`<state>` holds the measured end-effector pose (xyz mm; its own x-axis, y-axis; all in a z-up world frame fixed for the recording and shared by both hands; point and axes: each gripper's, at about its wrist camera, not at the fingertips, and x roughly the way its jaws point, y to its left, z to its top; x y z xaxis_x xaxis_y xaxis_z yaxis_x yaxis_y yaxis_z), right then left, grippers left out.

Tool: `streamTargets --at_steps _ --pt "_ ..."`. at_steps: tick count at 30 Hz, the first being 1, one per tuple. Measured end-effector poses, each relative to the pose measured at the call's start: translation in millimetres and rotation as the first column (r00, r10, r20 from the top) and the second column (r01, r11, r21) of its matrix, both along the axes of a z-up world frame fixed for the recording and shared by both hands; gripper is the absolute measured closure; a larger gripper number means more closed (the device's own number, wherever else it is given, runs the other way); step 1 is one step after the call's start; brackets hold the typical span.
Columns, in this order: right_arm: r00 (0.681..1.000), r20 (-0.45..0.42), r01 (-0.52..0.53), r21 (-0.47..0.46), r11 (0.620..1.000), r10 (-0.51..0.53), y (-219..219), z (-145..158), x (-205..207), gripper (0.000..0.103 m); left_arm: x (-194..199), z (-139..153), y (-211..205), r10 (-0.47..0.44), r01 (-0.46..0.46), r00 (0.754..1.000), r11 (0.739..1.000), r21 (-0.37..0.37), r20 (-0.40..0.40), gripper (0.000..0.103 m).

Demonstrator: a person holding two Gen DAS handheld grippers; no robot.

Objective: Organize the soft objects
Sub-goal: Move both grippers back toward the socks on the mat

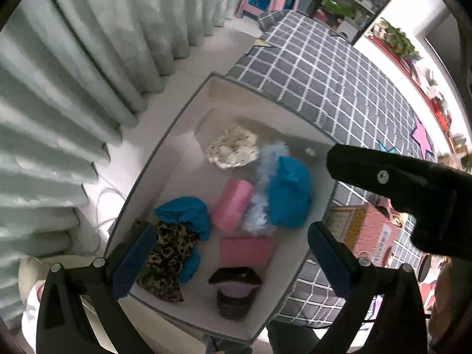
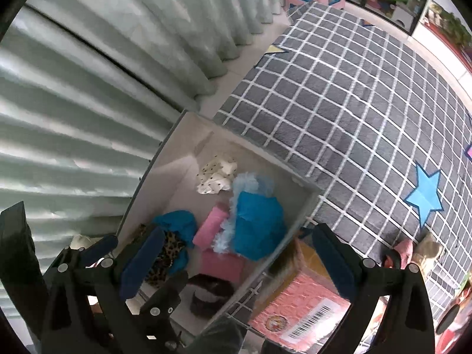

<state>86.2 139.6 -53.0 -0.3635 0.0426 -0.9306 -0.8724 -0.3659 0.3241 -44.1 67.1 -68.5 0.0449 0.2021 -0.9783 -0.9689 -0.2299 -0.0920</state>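
Overhead, the left gripper (image 1: 233, 253) hangs with its blue-padded jaws spread wide and nothing between them, above the near end of the white storage box (image 1: 188, 135). The right gripper (image 2: 236, 261) is likewise spread and empty, hovering over the box's near right corner.

Inside the box, the leopard-print cloth (image 1: 166, 261) lies at the near left beside a blue cloth (image 1: 184, 214). A pink sponge block (image 1: 231, 208) sits mid-box, touching a pale blue fluffy piece (image 1: 264, 185), on which a second blue bundle (image 1: 290, 191) rests. Another pink block (image 1: 246, 250) lies nearer, and a dark brown item (image 1: 236, 290) is nearest. The cream spotted cloth (image 1: 231, 147) sits at the far end.

Only the right wrist view shows clearly the pink carton with a barcode (image 2: 298, 306) just outside the box's right wall, and a blue star (image 2: 424, 196) on the grey checked rug (image 2: 339, 103). The left wrist view alone shows the right gripper's black body (image 1: 413, 194) from outside.
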Motion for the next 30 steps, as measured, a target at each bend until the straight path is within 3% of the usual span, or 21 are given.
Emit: streamTargets --at_steps 7,13,18,23,26,30 --pt "0.990 -0.026 0.140 0.014 0.990 -0.140 14.4 15.4 77.2 0.002 54.0 27.9 26.7 -0.132 0.131 0.991 0.990 0.051 -0.001 0.000" --pt "0.942 0.000 0.334 0.001 0.942 -0.334 24.9 3.0 179.8 0.002 123.9 42.7 47.1 -0.260 0.258 0.965 0.962 0.092 0.013 0.000" --pt "0.867 0.061 0.497 -0.074 0.864 -0.494 22.2 -39.9 258.2 0.002 178.4 38.4 61.0 -0.346 0.344 0.938 0.936 0.075 0.015 0.000" --pt "0.817 0.136 0.576 -0.155 0.803 -0.560 15.8 -92.9 306.3 0.002 220.9 21.0 70.6 -0.402 0.402 0.915 0.915 0.036 -0.005 0.000" --pt "0.795 0.152 0.606 -0.197 0.771 -0.587 16.0 -116.8 322.3 0.002 239.3 7.9 72.6 -0.425 0.425 0.905 0.905 0.002 -0.019 0.000" --pt "0.797 0.145 0.603 -0.223 0.766 -0.586 24.1 -141.0 325.2 0.002 256.0 -6.2 73.8 -0.435 0.434 0.900 0.900 -0.040 -0.031 0.000"
